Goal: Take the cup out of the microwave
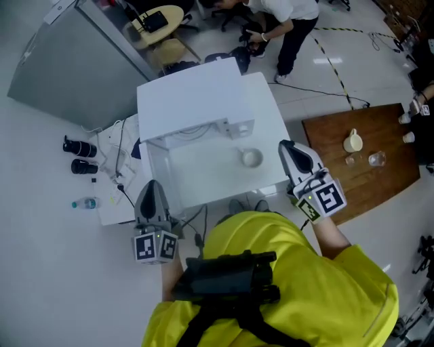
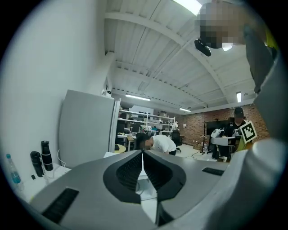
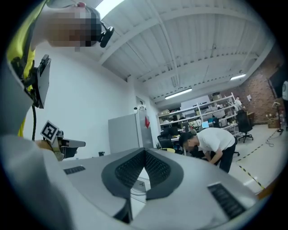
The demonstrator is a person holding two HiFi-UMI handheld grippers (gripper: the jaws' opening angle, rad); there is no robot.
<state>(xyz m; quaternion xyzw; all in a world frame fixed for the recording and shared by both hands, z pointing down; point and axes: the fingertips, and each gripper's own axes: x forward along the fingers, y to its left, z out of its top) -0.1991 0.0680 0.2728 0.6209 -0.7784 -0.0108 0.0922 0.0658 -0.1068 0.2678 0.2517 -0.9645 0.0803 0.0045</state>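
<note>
Grey left tool (image 1: pixel 150 186), grey right tool (image 1: pixel 288 148): jaws pressing together, empty. Round white cup (image 1: pixel 251 158) sitting on white worktop (image 1: pixel 203 173) before white boxy microwave (image 1: pixel 196 95). Person (image 1: pixel 285 20) bending in background workshop.

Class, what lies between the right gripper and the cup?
Nothing. In the head view, only a bare stretch of the white surface separates the right gripper from the cup.

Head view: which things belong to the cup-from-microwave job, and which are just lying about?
Job: cup, microwave, left gripper, right gripper, both shut and empty.
Lying about: black bottles, water bottle, cream jug and glasses on the wooden table.
</note>
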